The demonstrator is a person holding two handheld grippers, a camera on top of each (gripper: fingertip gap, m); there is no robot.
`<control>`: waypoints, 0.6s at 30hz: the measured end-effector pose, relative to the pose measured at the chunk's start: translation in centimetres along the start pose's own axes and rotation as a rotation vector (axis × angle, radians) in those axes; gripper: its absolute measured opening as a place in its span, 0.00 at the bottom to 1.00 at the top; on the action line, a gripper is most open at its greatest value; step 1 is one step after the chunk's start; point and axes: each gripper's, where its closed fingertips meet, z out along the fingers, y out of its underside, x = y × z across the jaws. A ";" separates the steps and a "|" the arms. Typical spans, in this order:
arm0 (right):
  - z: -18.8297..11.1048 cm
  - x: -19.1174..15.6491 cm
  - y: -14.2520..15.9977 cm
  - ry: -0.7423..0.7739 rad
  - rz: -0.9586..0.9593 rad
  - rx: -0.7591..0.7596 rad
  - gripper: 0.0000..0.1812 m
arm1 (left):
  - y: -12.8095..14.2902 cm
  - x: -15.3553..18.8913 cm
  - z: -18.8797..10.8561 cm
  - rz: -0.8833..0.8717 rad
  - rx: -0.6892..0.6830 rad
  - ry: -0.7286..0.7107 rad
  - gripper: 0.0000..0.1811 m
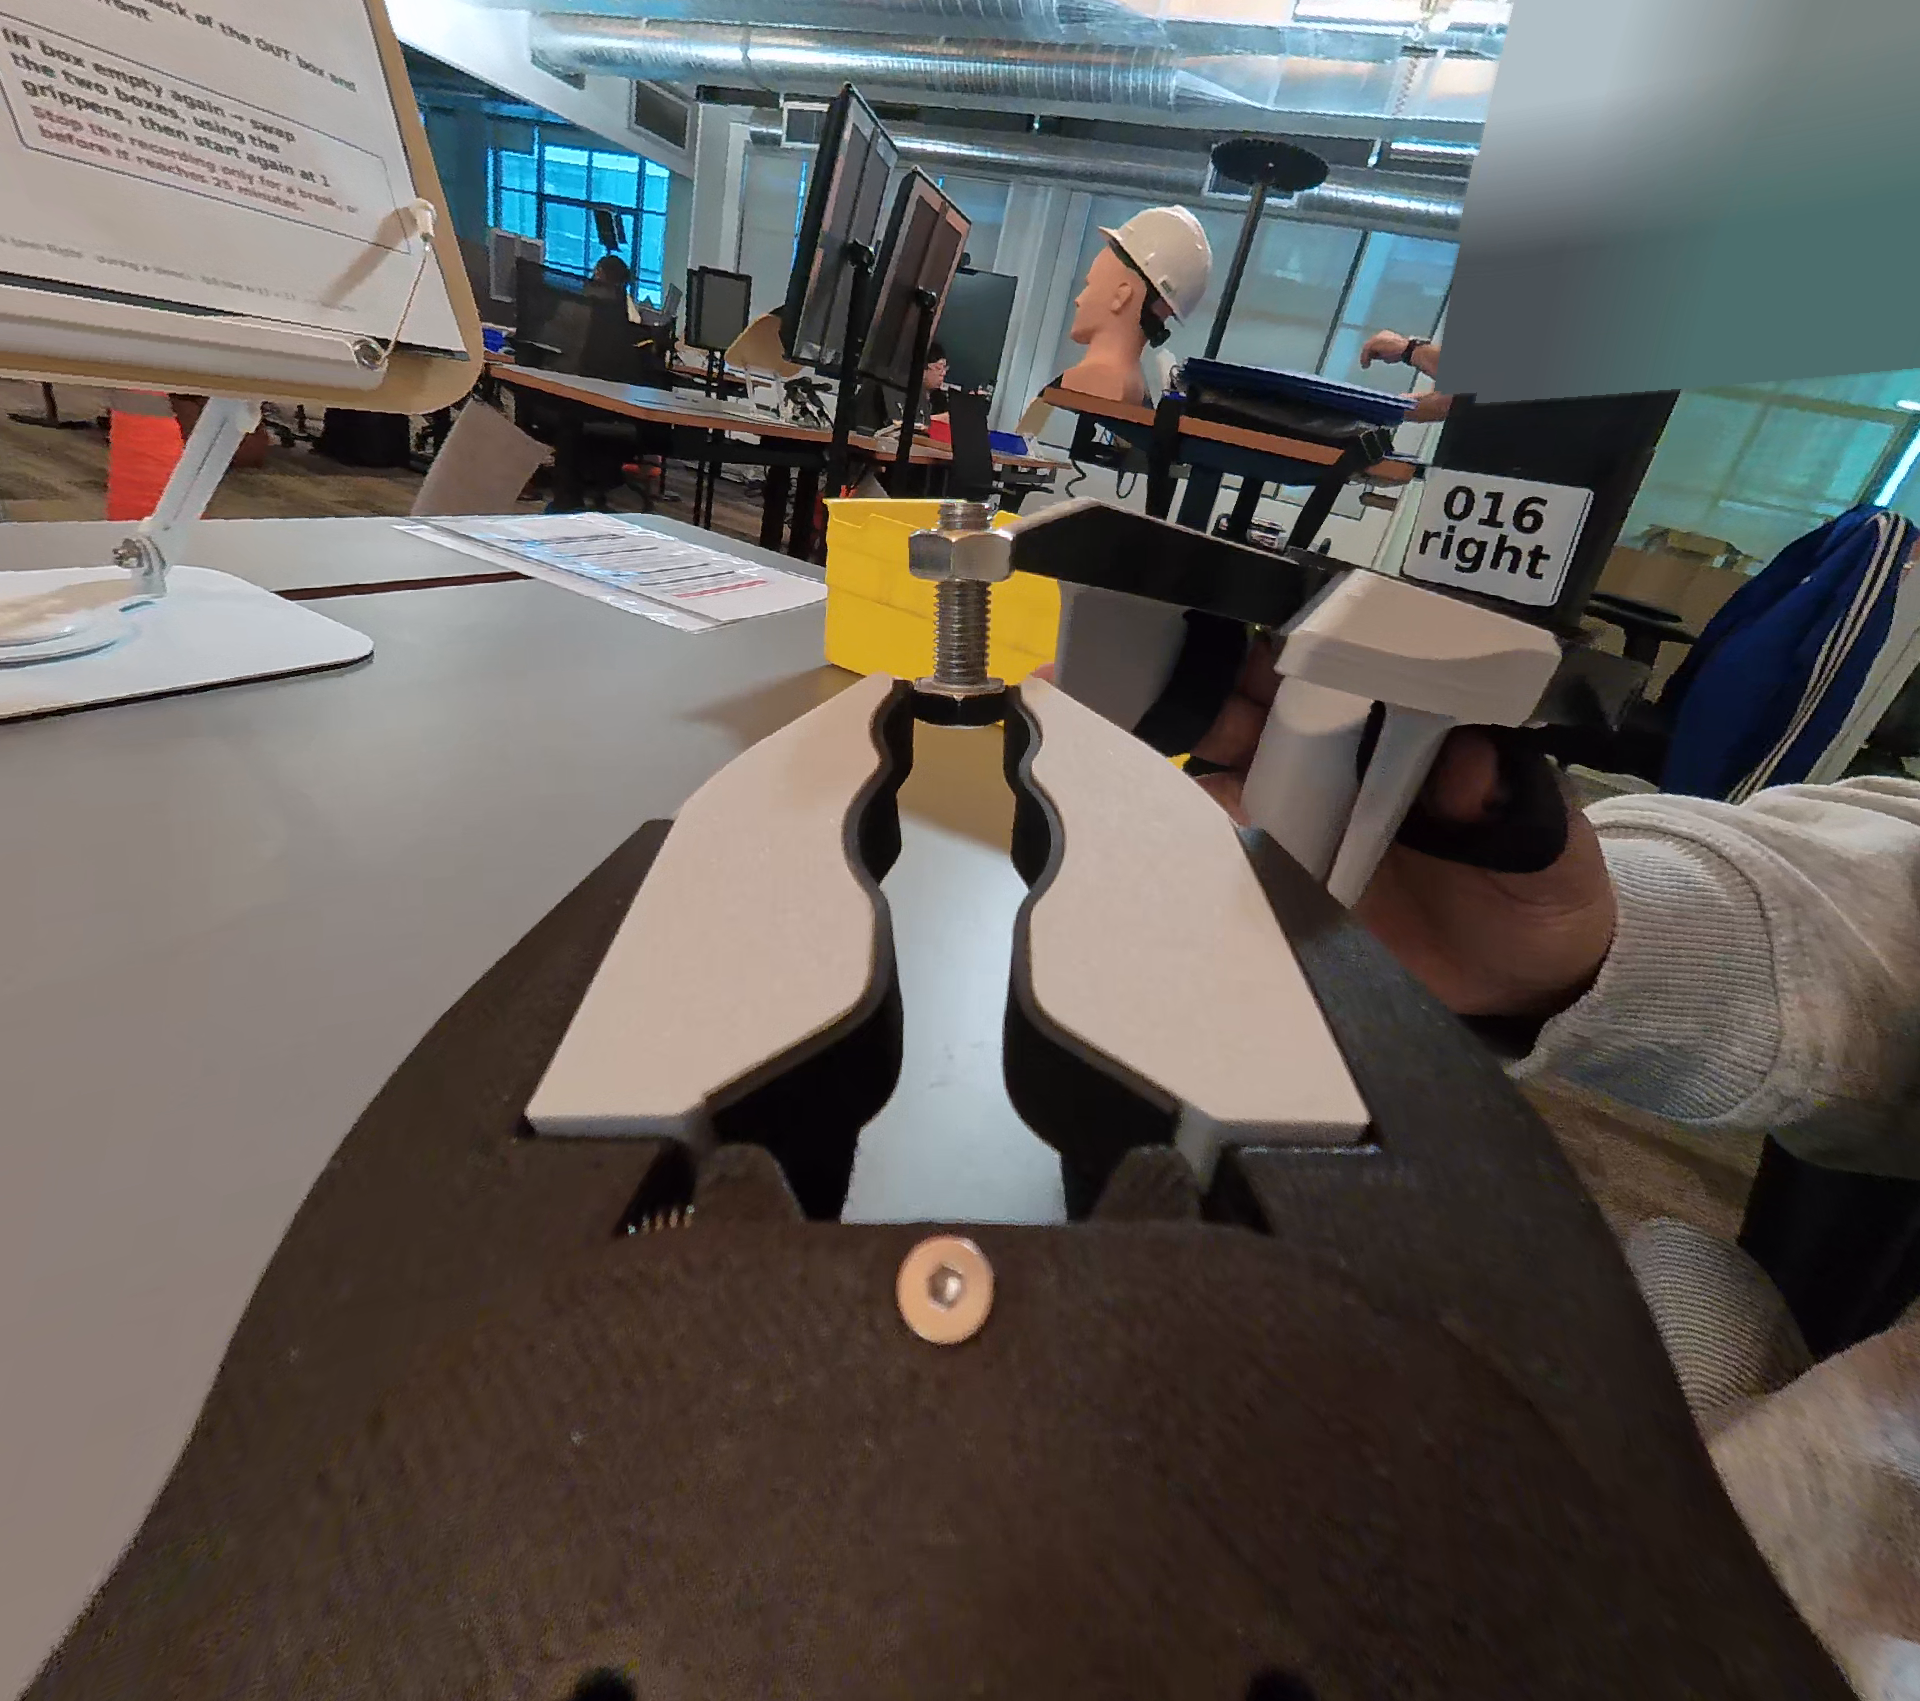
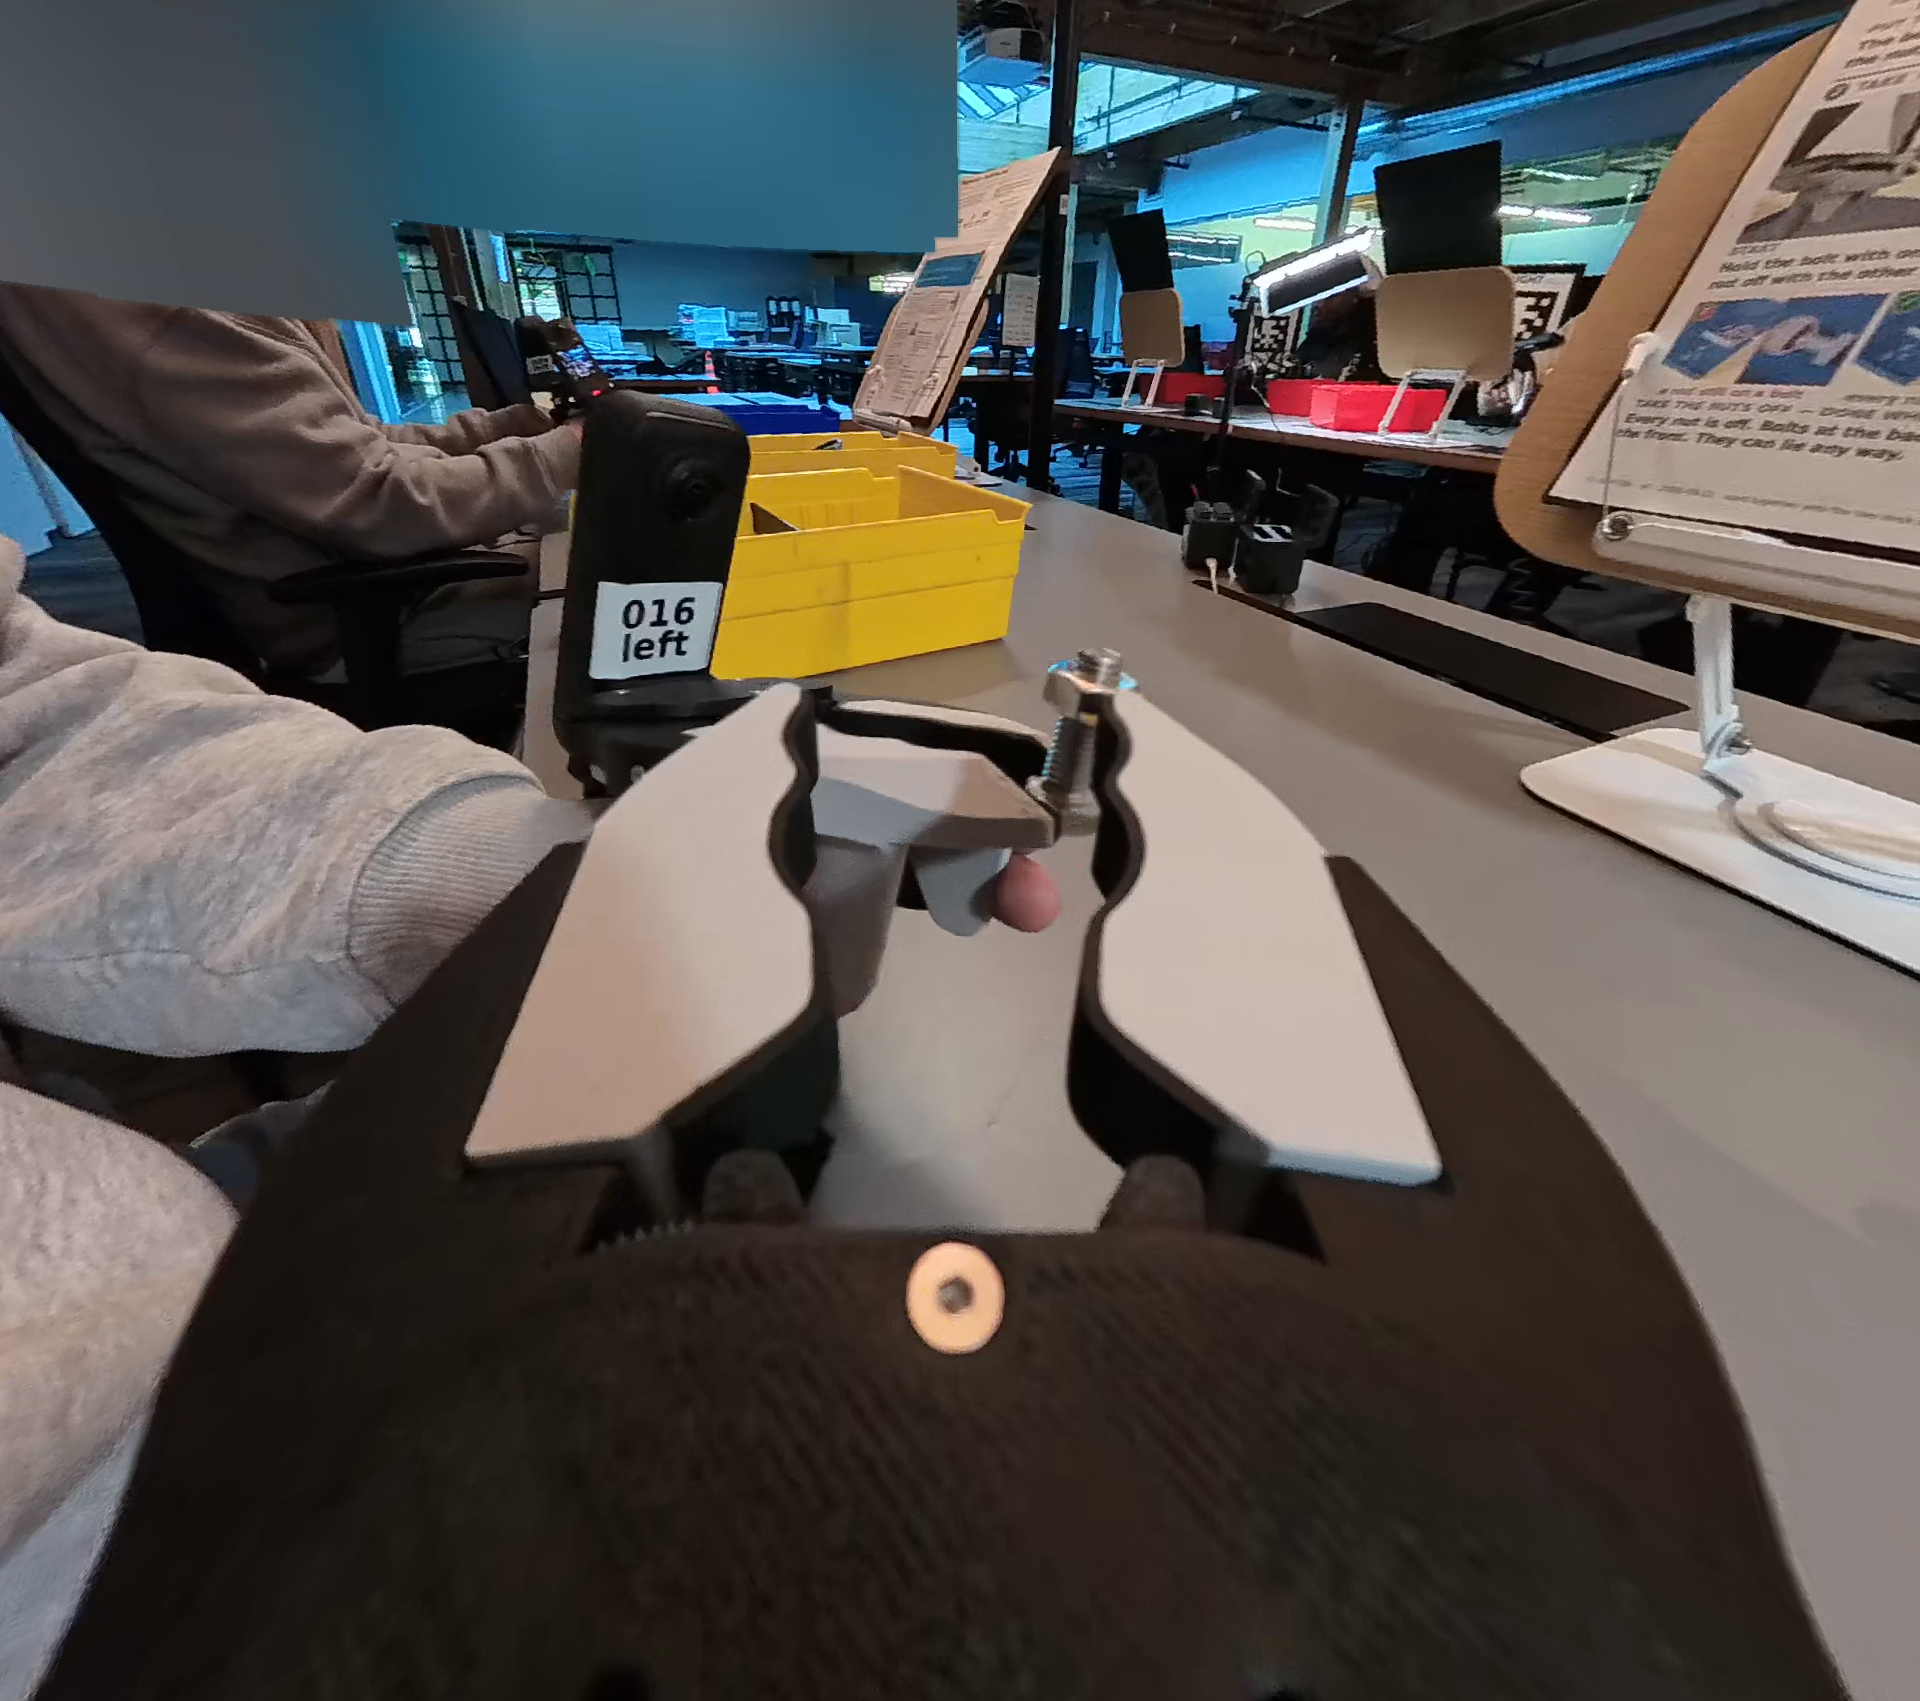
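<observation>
— above the grey table (image 1: 312, 820), what do our left tongs (image 1: 958, 701) hold?

— we see them clamped on the head of a bolt (image 1: 961, 628), which stands upright with its threads pointing up. our right tongs (image 1: 961, 552) reach in from the right side and close on the hex nut (image 1: 951, 552) near the bolt's top end.

— and from the right wrist view?

— our right tongs (image 2: 1081, 695) sit together around the nut (image 2: 1086, 680) at their tips, while the bolt (image 2: 1070, 752) runs down to the left tongs (image 2: 1055, 815), which come in from the left. a fingertip shows just under them.

— what lies around us?

— we see a yellow bin (image 2: 873, 571) with dividers on the table behind the bolt, near but not touching. a white stand carrying a printed sheet (image 1: 187, 93) rests on the table to our left in the left view, and a laminated page (image 1: 623, 565) lies flat beyond. grey sleeves (image 1: 1714, 945) cover the arms holding both tools.
</observation>
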 end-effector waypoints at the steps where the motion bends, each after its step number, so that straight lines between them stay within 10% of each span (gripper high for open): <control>1: 0.0 0.2 0.1 0.009 0.003 -0.002 0.29 | 0.1 0.1 0.0 0.005 -0.003 0.002 0.09; 18: -2.8 3.1 0.0 -0.029 -0.191 -0.186 0.26 | 1.4 1.2 -0.1 0.027 -0.132 0.128 0.09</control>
